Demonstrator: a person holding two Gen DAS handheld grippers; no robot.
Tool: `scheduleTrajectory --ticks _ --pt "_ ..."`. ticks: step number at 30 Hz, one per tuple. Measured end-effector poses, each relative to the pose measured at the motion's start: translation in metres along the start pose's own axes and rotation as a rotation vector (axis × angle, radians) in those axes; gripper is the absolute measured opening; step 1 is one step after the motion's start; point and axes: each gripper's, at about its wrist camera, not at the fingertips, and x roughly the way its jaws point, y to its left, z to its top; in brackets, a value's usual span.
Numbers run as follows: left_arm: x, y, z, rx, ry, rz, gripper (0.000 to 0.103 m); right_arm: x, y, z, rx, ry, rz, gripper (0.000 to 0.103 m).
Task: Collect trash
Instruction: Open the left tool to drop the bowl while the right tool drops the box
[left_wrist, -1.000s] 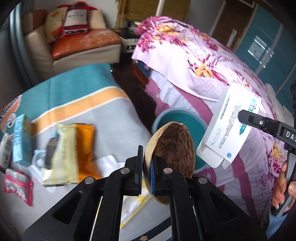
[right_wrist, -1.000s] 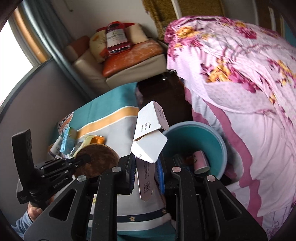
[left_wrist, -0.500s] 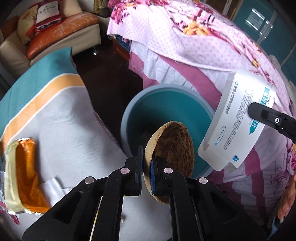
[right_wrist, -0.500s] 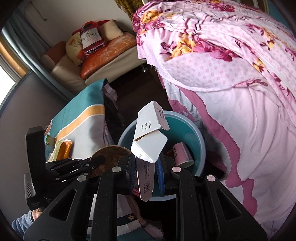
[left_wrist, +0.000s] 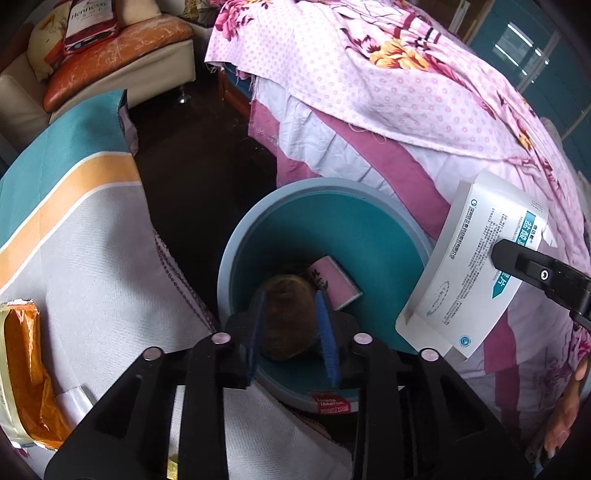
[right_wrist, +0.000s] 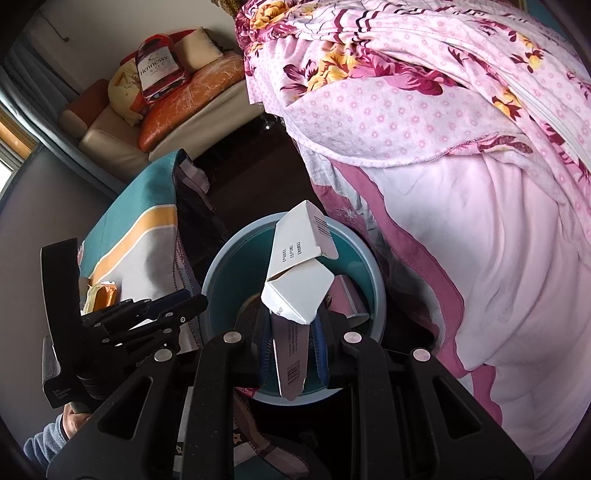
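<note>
My left gripper (left_wrist: 291, 332) hung over the bin (left_wrist: 236, 258), fingers opening, shell (left_wrist: 286, 325) falling free; my right gripper (right_wrist: 291, 332) pinched the carton (right_wrist: 299, 284), due next.

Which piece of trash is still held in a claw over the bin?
The white carton box, pinched in the right claw. The brown shell has dropped into the teal bin; the orange wrapper lies outside.

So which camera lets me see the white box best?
The left wrist view. There the white box shows its whole printed face, with the right tool clamped on its right edge beside the blue bin. The right wrist view catches only its barcode end and open flap, sticking up between that tool's fingers.
</note>
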Motion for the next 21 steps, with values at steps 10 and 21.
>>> scheduleTrajectory --ticks 10,21 --pt "-0.031 0.028 -0.017 -0.095 -0.050 -0.001 0.063 0.005 0.020 0.013 -0.052 0.024 -0.012 0.019" --pt "-0.064 0.041 -0.036 -0.140 -0.085 -0.009 0.081 0.019 0.026 0.002 -0.045 0.078 -0.027 0.039"
